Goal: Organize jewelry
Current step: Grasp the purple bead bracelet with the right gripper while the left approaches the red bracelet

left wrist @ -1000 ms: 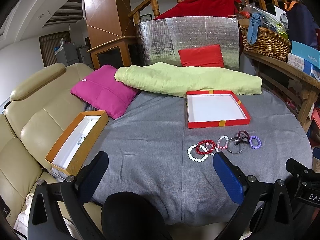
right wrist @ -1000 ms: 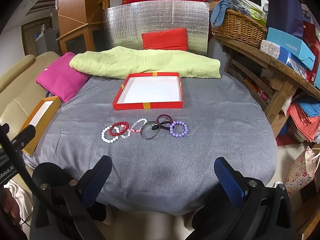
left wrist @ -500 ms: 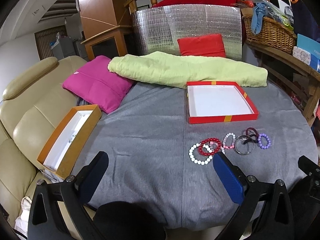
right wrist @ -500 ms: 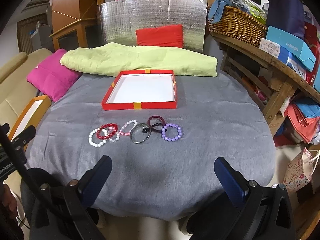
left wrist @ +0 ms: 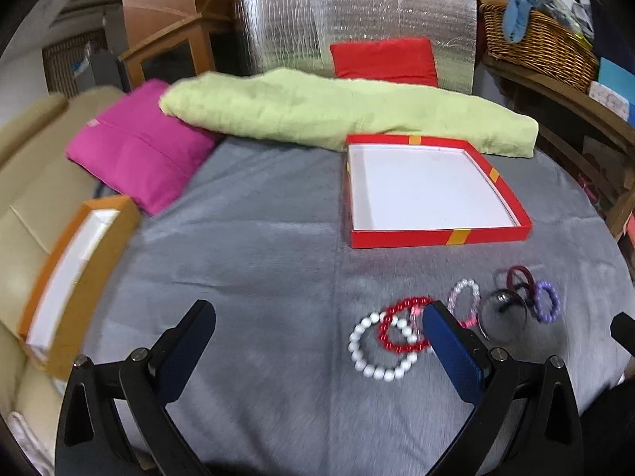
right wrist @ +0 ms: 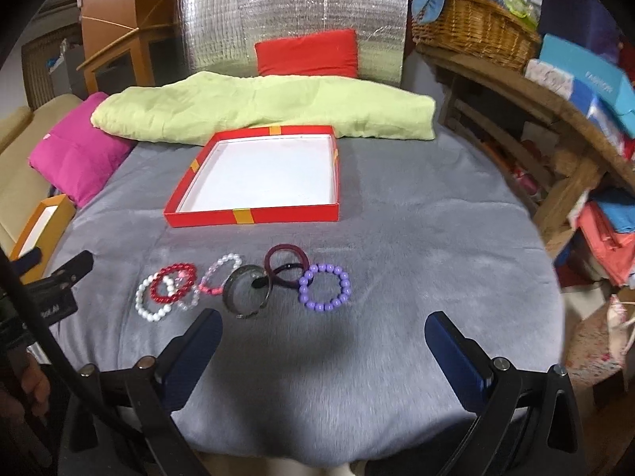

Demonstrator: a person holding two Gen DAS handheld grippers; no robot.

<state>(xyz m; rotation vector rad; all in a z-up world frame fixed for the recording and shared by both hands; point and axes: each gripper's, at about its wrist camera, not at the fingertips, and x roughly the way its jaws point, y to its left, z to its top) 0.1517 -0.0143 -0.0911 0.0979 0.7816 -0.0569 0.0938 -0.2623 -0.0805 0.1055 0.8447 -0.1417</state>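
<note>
Right now both of your grippers hang over the near edge of the grey cloth (right wrist: 416, 238) with nothing between their fingers. Your left gripper (left wrist: 317, 317) is spread wide, its dark blue pads well apart above bare cloth; its right fingertip (left wrist: 436, 313) overlaps the red bead bracelet (left wrist: 401, 317) in the picture, though you cannot tell whether it touches. Your right gripper (right wrist: 323, 327) is spread just as wide and empty, with the row of jewelry just beyond its fingertips.

Beyond the bracelets sits the red box (right wrist: 254, 214), shallow, white inside and holding nothing, with the lime green blanket (right wrist: 258, 107) behind it. The bracelets lie in a loose overlapping row between the box and your grippers: white bead bracelet (right wrist: 152, 301), red beads across it, a pink-and-clear one (right wrist: 218, 273), a dark metal bangle (right wrist: 248, 289), a maroon ring (right wrist: 285, 261) and the purple bead bracelet (right wrist: 325, 287).

The left view alone shows the orange box (left wrist: 75, 277) at full length on the beige sofa (left wrist: 24, 198) (white lining, contents blurred), beside the magenta cushion (left wrist: 139, 150). The right view alone shows the wooden shelf (right wrist: 535, 119) stacked with boxes and folded cloth, and your left gripper's body at its left edge.
</note>
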